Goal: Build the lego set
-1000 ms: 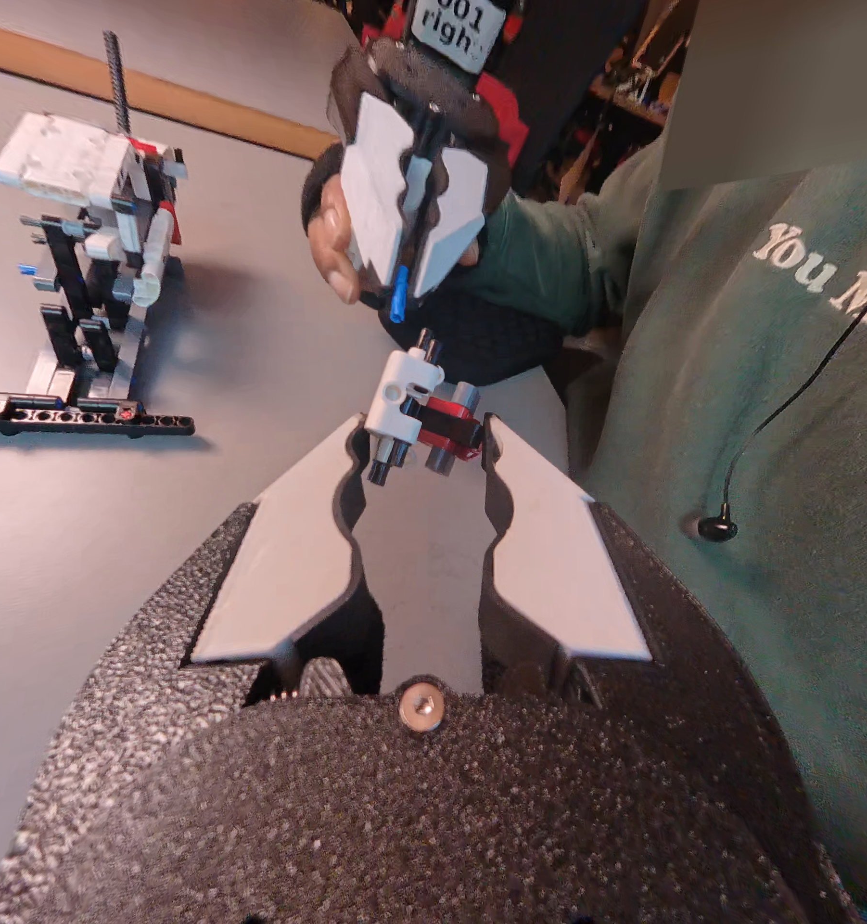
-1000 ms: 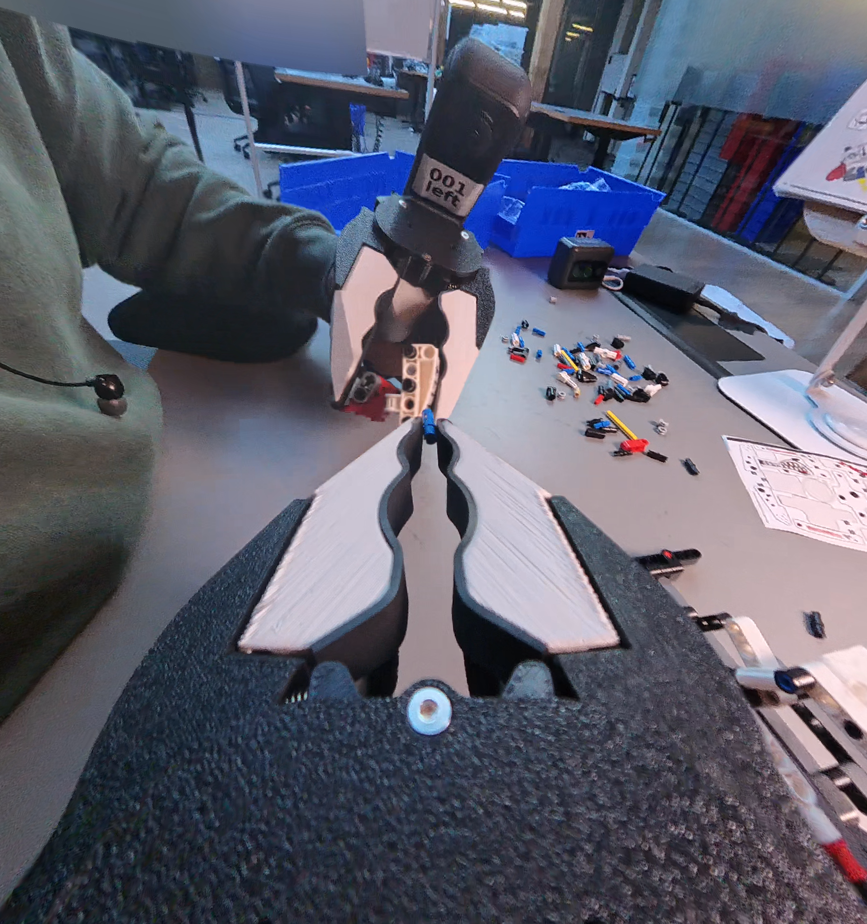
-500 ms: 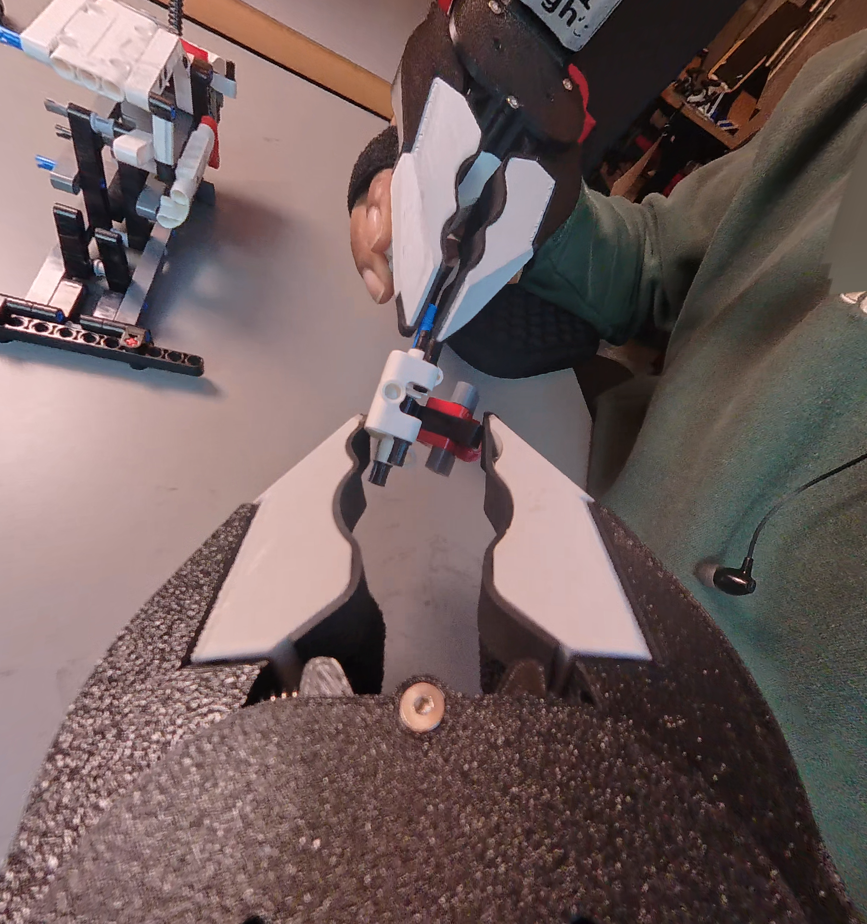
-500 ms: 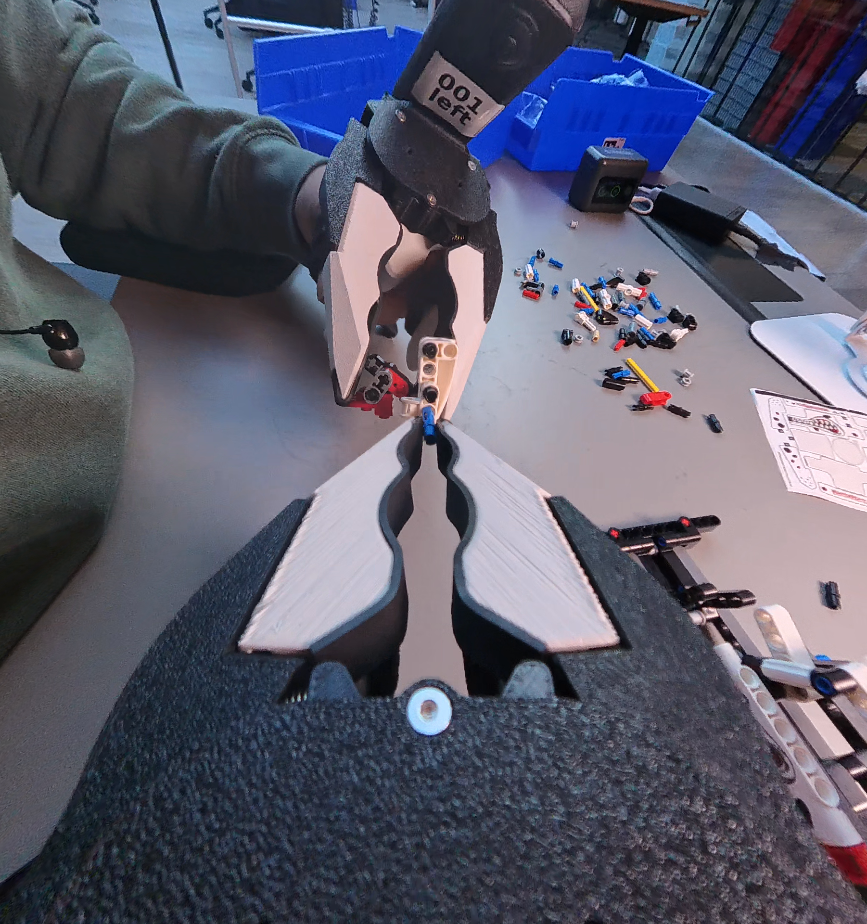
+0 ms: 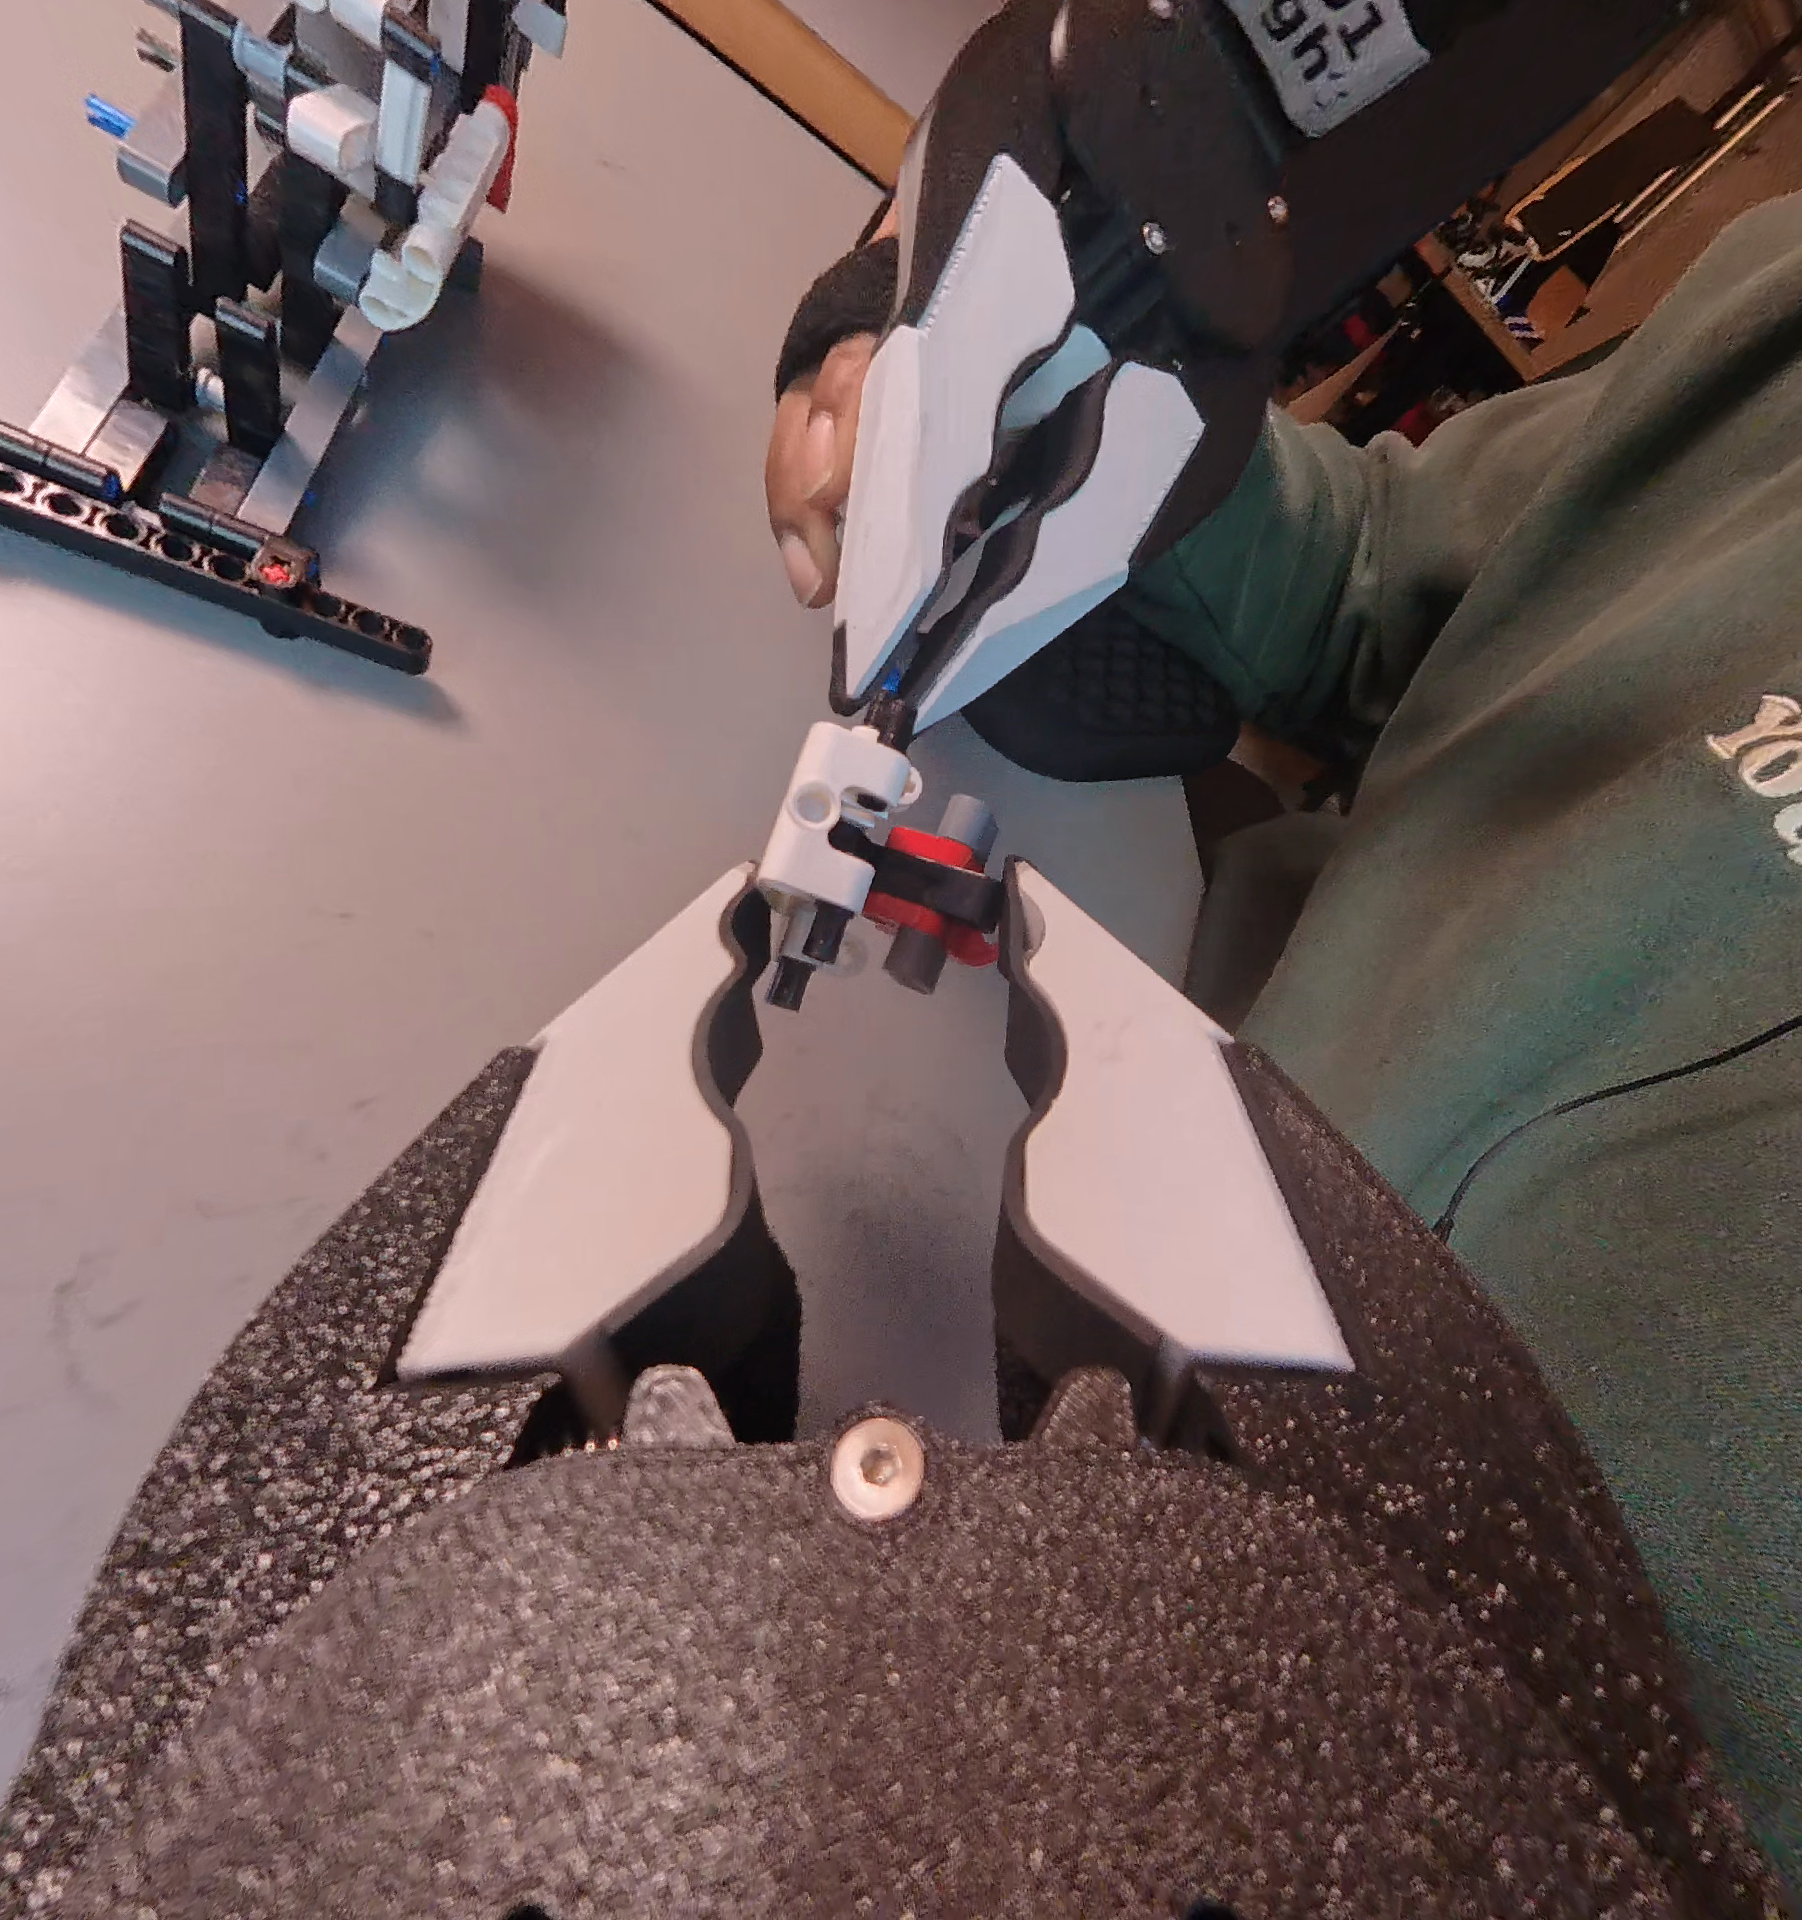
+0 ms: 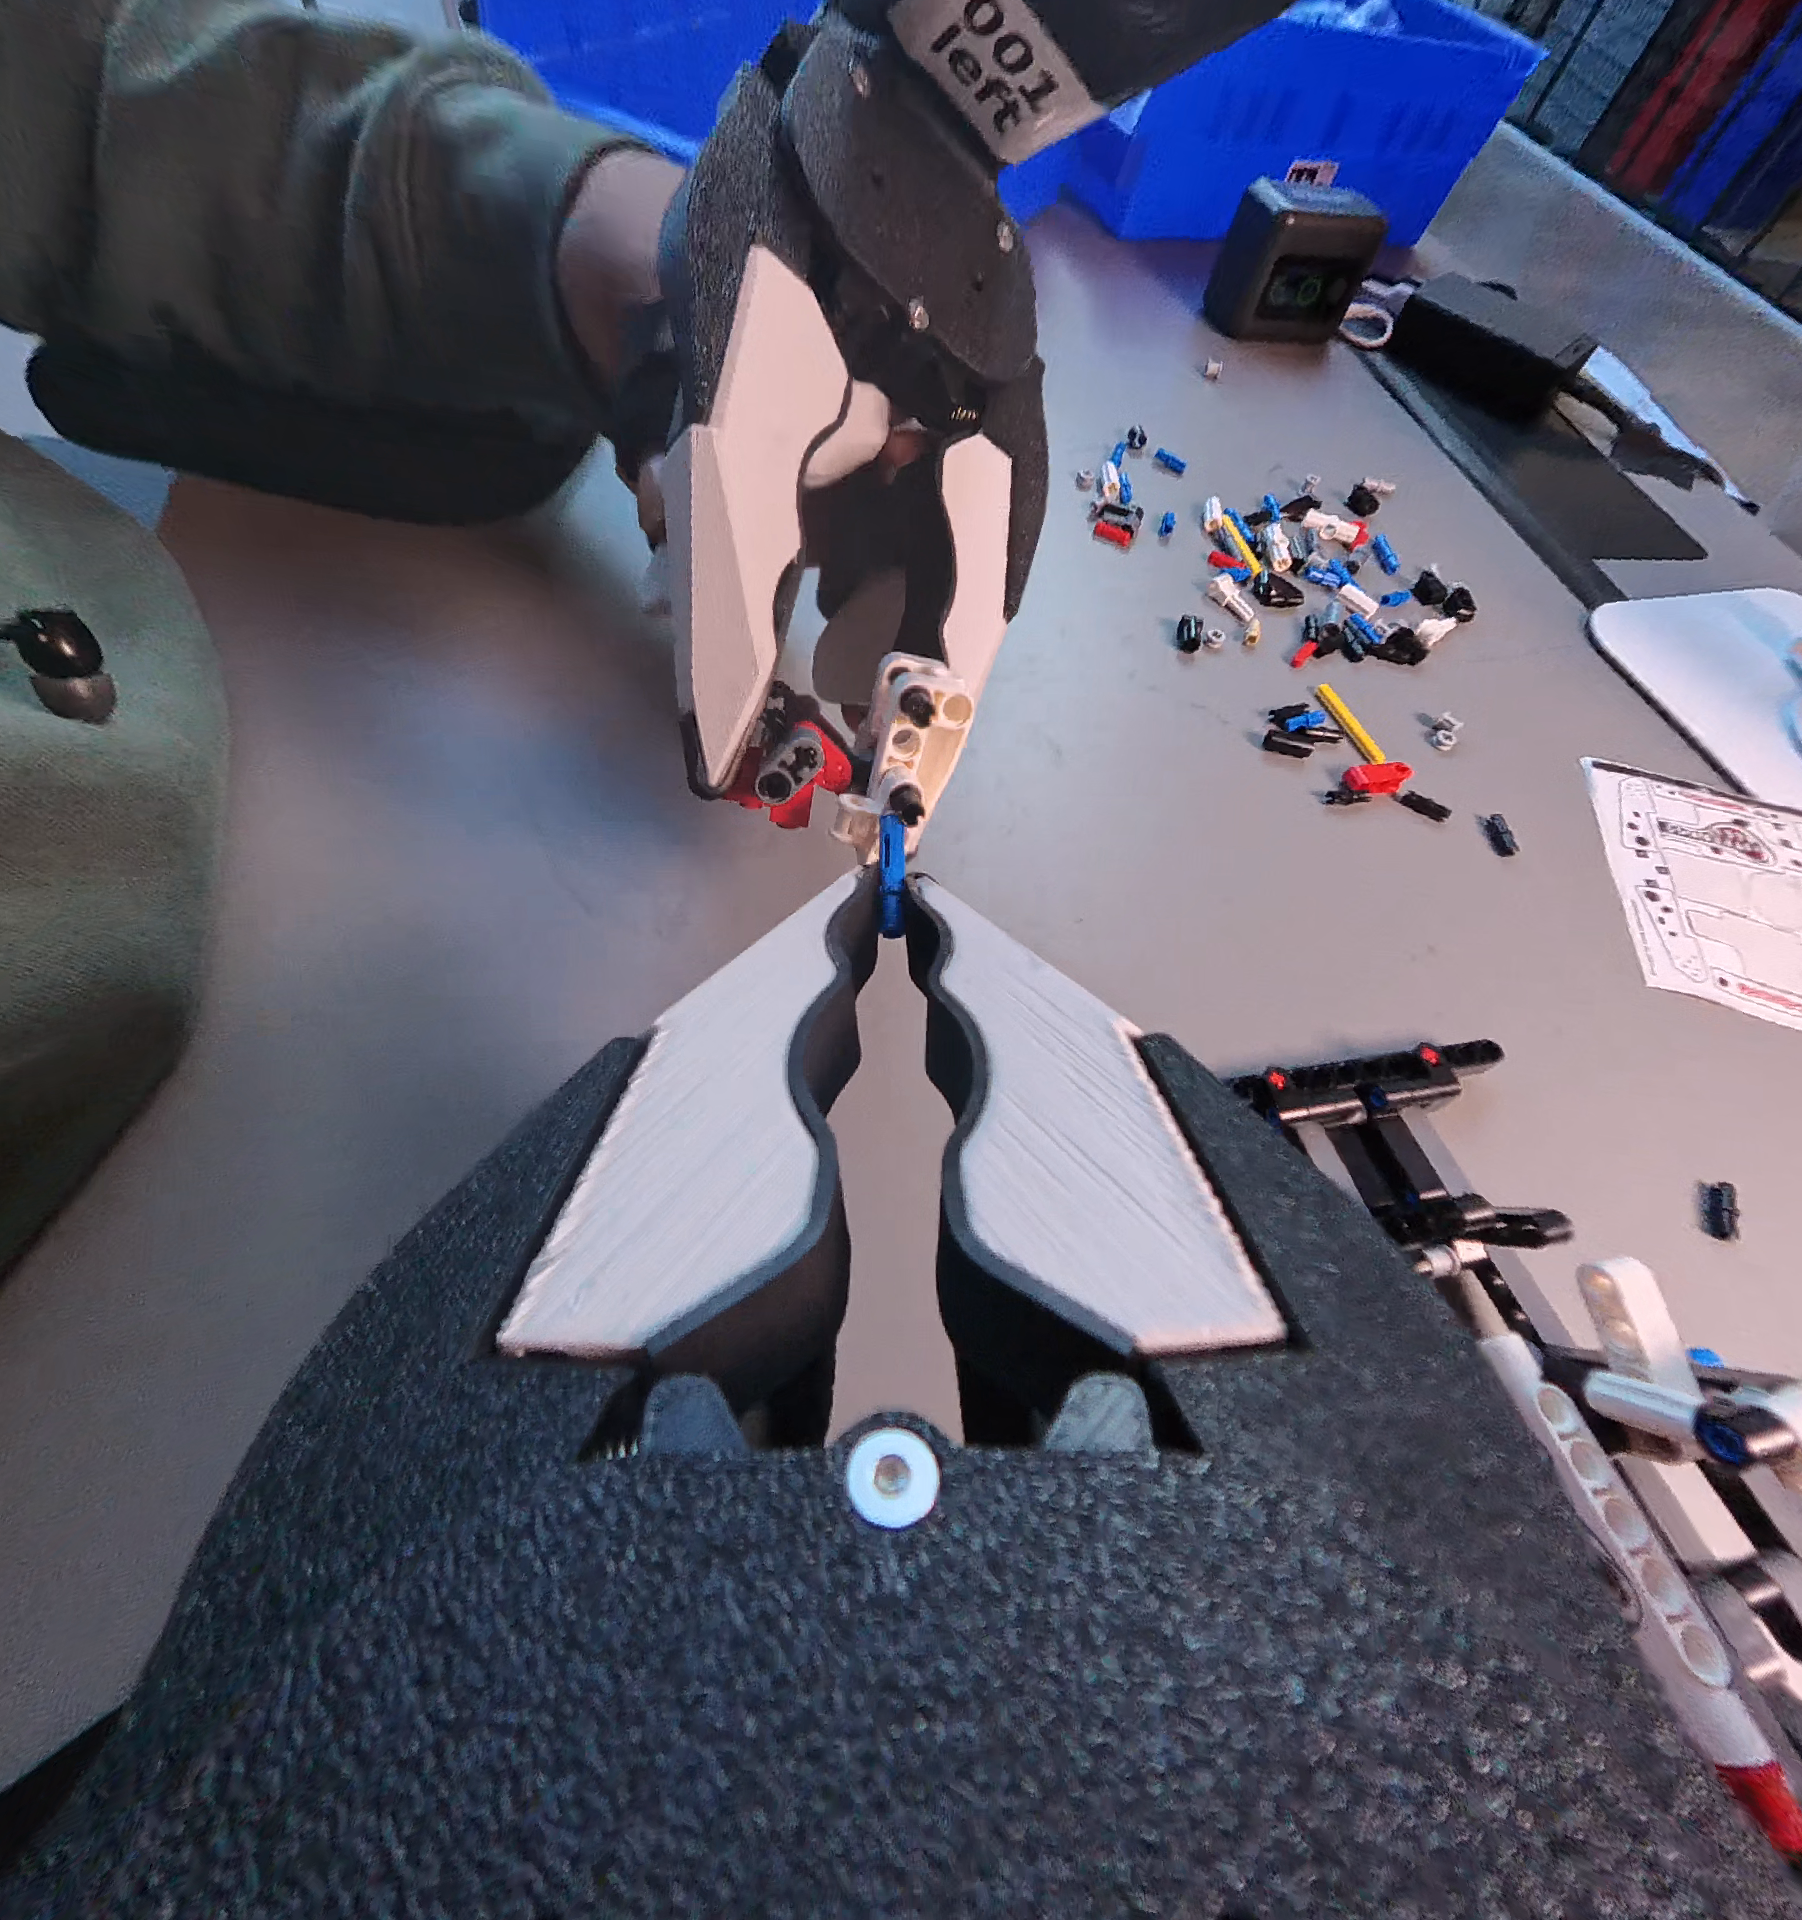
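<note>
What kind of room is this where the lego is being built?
Probably a workshop or lab, not a home. Blue storage bins stand at the far side of the grey table, dark shelving runs behind them, and a small black camera sits near a scatter of loose lego pieces.

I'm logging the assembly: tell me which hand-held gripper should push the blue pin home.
Right. The right hand-held gripper is shut on the blue pin, whose tip sits at the white connector. The left hand-held gripper is busy clamping that small sub-assembly, so it likely just braces.
</note>
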The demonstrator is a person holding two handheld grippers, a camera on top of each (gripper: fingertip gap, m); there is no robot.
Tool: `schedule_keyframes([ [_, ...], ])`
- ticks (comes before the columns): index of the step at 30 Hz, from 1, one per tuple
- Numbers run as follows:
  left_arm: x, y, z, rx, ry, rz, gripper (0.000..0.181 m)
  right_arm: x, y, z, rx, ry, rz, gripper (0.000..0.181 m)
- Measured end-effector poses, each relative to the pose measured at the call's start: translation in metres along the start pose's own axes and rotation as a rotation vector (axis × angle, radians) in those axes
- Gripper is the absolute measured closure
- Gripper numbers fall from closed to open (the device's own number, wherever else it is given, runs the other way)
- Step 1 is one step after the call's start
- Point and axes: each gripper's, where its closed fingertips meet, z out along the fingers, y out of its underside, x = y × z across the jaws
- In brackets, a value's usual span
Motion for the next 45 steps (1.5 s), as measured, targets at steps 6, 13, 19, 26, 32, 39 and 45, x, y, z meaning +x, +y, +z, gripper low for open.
schedule_keyframes([
  [6,-0.009,0.018,0.007,-0.111,-0.056,-0.027,0.137,-0.005,0.026,0.008,-0.156,-0.012,-0.061,0.177],
  [13,-0.015,0.030,0.011,-0.183,-0.090,-0.059,0.137,-0.010,0.035,0.016,-0.208,-0.039,-0.071,0.177],
  [19,-0.019,0.041,0.015,-0.248,-0.119,-0.086,0.137,-0.014,0.049,0.023,-0.288,-0.044,-0.111,0.177],
  [26,-0.020,0.044,0.015,-0.324,-0.202,-0.045,0.137,-0.016,0.053,0.025,-0.336,-0.056,-0.115,0.178],
  [32,-0.022,0.045,0.015,-0.324,-0.243,-0.026,0.137,-0.019,0.055,0.028,-0.328,-0.075,-0.030,0.178],
  [39,-0.023,0.046,0.015,-0.305,-0.272,-0.004,0.137,-0.018,0.056,0.030,-0.312,-0.067,0.054,0.179],
  [45,-0.024,0.047,0.017,-0.316,-0.348,0.032,0.137,-0.019,0.059,0.030,-0.370,-0.031,0.057,0.179],
])
